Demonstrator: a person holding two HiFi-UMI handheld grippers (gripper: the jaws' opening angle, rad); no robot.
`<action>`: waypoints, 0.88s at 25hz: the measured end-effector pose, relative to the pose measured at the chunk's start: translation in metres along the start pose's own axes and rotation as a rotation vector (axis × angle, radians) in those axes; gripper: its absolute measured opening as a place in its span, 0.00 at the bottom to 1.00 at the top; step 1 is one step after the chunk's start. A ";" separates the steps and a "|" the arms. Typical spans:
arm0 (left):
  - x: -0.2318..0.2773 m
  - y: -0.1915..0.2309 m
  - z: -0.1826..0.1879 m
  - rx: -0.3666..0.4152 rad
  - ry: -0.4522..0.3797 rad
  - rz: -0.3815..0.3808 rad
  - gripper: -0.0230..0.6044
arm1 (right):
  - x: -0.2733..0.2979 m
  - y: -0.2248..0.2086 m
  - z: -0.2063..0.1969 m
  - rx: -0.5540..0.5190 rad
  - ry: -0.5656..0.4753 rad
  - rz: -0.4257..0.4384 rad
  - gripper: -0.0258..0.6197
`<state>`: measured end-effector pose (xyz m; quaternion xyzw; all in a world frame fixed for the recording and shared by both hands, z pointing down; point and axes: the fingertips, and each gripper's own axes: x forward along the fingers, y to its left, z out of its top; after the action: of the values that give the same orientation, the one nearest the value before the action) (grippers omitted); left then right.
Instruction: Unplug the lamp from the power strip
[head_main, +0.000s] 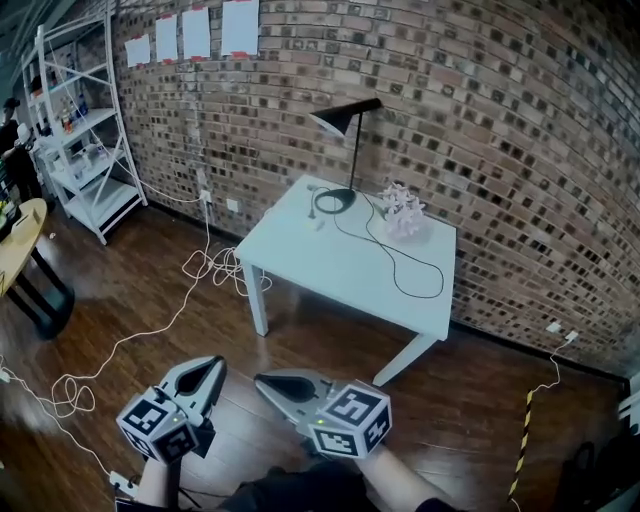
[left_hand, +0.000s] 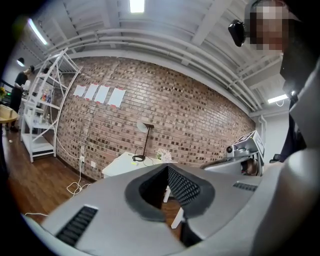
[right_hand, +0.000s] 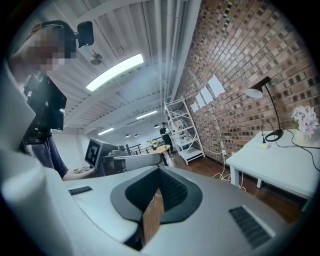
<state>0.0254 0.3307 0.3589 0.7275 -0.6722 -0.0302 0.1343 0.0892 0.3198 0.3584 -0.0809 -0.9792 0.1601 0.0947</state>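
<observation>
Both grippers empty, well short of the desk lamp.
Head view: left gripper (head_main: 214, 364) and right gripper (head_main: 263, 381) had jaws closed on nothing, with the desk lamp (head_main: 350, 150) on the white table (head_main: 300, 255) well beyond their tips. Left gripper view: desk lamp (left_hand: 145, 142) far ahead. Right gripper view: desk lamp (right_hand: 265, 107) far right of the tips.

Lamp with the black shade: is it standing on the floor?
No, the lamp stands on the white table, near its back edge.

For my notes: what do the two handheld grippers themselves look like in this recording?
The left gripper and the right gripper match. Each has pale grey, tapering, beak-like jaws with slotted vents on the outer shell, lined inside with dark ribbed pads. Each carries a white cube printed with black square markers.
</observation>
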 end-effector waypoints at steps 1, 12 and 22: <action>0.008 -0.001 0.002 0.000 0.006 -0.002 0.03 | -0.002 -0.008 0.002 0.008 -0.006 -0.003 0.03; 0.082 -0.002 0.017 0.024 0.043 0.006 0.03 | -0.014 -0.079 0.023 0.045 -0.031 0.019 0.03; 0.134 -0.005 0.025 0.059 0.085 0.054 0.03 | -0.023 -0.130 0.033 0.070 -0.022 0.061 0.03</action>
<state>0.0374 0.1951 0.3522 0.7133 -0.6860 0.0242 0.1418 0.0879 0.1838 0.3672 -0.1057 -0.9710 0.1981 0.0816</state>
